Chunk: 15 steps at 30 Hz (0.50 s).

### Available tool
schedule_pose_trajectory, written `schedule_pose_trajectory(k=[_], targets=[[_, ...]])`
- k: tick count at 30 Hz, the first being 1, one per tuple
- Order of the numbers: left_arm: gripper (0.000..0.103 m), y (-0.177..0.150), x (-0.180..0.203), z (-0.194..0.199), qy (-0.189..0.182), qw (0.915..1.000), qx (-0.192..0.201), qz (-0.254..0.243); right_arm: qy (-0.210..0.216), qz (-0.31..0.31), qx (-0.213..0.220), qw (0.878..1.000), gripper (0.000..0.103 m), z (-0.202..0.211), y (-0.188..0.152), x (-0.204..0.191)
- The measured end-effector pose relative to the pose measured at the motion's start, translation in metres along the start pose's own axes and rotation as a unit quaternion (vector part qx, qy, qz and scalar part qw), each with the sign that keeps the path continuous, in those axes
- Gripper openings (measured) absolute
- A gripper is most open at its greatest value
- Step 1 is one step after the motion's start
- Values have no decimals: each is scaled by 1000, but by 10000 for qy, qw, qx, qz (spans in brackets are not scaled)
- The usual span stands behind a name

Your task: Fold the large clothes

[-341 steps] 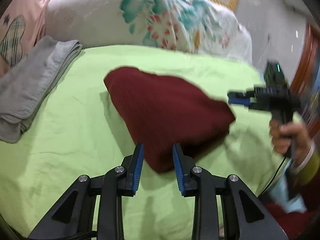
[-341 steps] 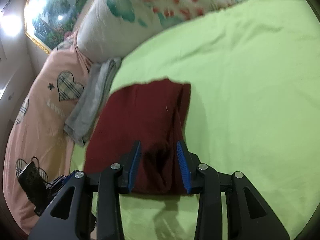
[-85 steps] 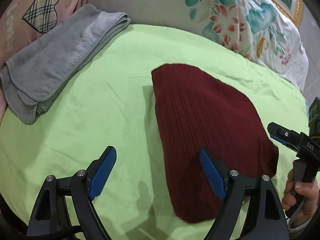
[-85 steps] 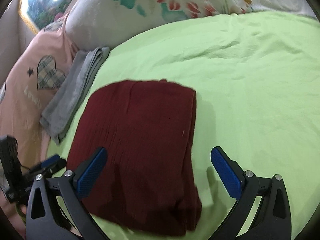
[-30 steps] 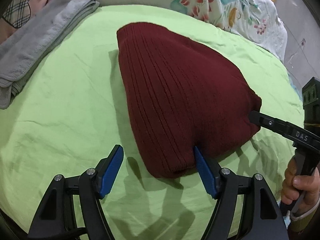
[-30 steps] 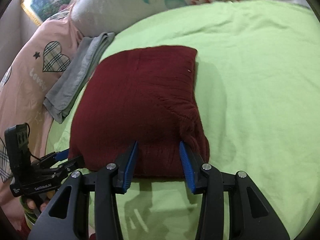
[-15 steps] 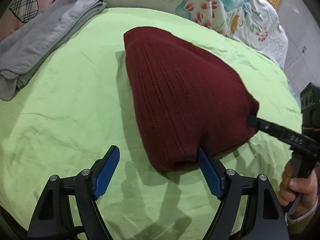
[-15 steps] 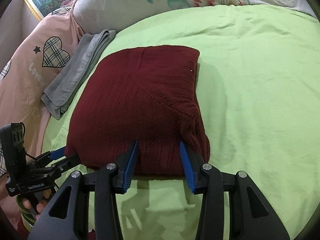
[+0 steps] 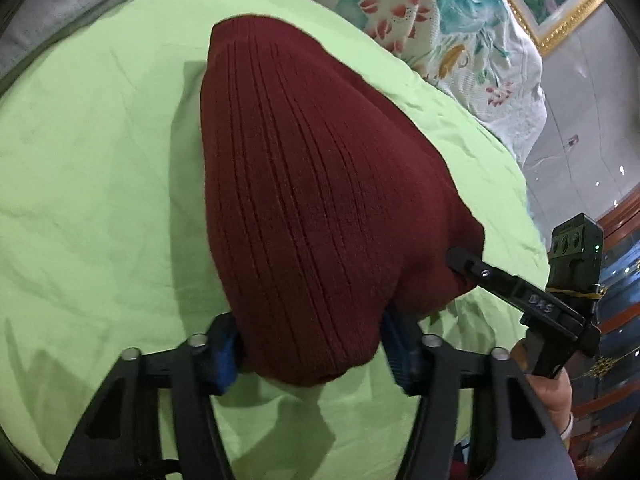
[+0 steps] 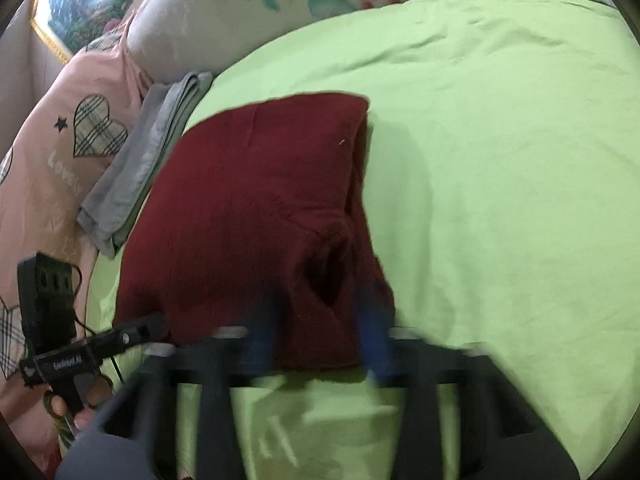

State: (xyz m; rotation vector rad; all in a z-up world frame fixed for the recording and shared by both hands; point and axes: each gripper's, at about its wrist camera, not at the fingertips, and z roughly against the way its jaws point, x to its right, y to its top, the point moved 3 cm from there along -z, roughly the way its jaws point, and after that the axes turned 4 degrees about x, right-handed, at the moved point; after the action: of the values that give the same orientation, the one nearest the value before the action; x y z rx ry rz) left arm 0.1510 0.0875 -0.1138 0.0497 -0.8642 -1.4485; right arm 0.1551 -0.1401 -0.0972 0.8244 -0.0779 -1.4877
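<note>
A folded dark red ribbed sweater (image 9: 304, 200) lies on the light green bed sheet (image 9: 88, 184). My left gripper (image 9: 312, 356) has closed its blue pads around the sweater's near corner, which bulges up between them. My right gripper (image 10: 320, 344), blurred by motion, has its pads clamped on the sweater's near edge (image 10: 256, 216) on the other side. Each gripper shows in the other's view: the right one (image 9: 520, 292) at the sweater's right corner, the left one (image 10: 92, 348) at its left corner.
A folded grey towel (image 10: 148, 152) lies left of the sweater by a pink heart-print pillow (image 10: 68, 148). A floral quilt (image 9: 452, 36) is bunched along the bed's far edge. Open green sheet (image 10: 500, 160) spreads to the right of the sweater.
My left gripper has moved forward and closed on the sweater's corner, where half a second ago its pads stood wide open. The right gripper stays clamped and is now moving, blurred.
</note>
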Motion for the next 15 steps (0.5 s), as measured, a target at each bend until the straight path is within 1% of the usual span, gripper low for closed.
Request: schedule_pose_trajectory(k=[1,2,3,4,5,7,8,10,13,14,15], targets=[[50,0,5,4,43,9999,50,-110,-9,67,87,9999,19,5,0,-1],[47,0,9,7,56,9998,92,-168,18,105,182,9998,16,10,2,-2],[44,0,14,11,63,9996,155,-236,20,122,248,9996,15,15,3,-1],[44,0,18,12,105,9993,183,-297,-4,134,252,9996,13,16,4,1],[44,-1,20,10,180,9990,164,-377,-39,146,206,9997,13,13,4,3],[44,-7,24,1,504,9965,87,-661,-141,141,39,9998,12,1,4,8],[44,-10,23,-4,607,9955,56,-727,-170,139,-58,9997,12,-6,1,10],[45,-12,19,-6,533,9965,22,-644,-224,185,-51,9996,12,-9,-1,5],[51,-12,13,1,391,9976,-9,-565,-125,21,-10,9999,20,3,2,5],[55,-13,12,5,406,9974,-14,-587,-103,-15,42,9999,20,7,3,6],[55,-16,11,12,415,9972,6,-616,-115,-13,186,9998,20,18,5,4]])
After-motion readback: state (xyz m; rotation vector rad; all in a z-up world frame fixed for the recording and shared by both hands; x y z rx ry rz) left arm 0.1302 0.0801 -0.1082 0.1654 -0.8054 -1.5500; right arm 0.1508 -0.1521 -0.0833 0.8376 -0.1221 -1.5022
